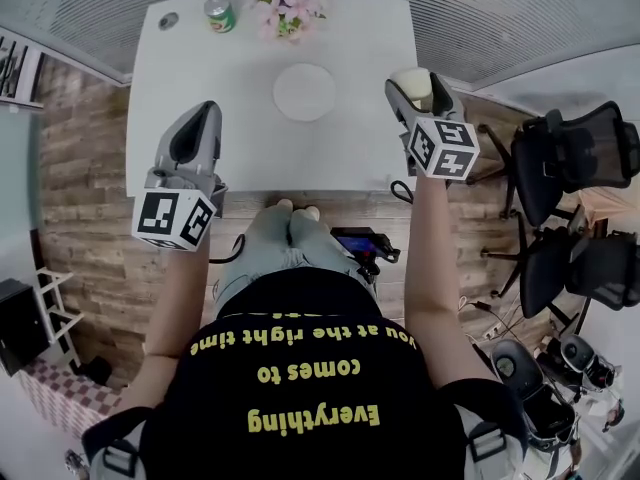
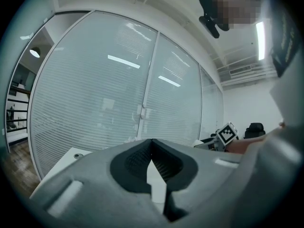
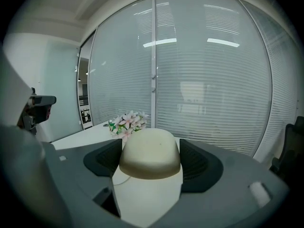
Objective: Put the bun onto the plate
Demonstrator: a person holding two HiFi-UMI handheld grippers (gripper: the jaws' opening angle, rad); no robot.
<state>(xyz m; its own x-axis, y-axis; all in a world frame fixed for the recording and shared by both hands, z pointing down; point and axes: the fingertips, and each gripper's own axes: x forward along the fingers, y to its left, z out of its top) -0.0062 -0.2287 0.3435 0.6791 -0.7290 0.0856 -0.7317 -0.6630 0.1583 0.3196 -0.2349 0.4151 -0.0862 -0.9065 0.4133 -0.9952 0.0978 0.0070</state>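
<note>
My right gripper (image 1: pixel 413 86) is shut on a pale, domed bun (image 3: pixel 150 153), which fills the gap between its dark pads in the right gripper view. In the head view the bun (image 1: pixel 409 80) hangs over the table's right edge, to the right of the round white plate (image 1: pixel 304 92), which lies flat at the table's middle. My left gripper (image 1: pixel 196 133) is over the table's left front part. Its jaws are shut, tips touching, with nothing between them (image 2: pixel 152 148).
On the white table (image 1: pixel 200 68), a green can (image 1: pixel 219 13) and a bunch of pink flowers (image 1: pixel 290 0) stand at the far edge. Black office chairs (image 1: pixel 570 158) stand to the right on the floor. A glass wall with blinds (image 2: pixel 118 89) lies beyond the table.
</note>
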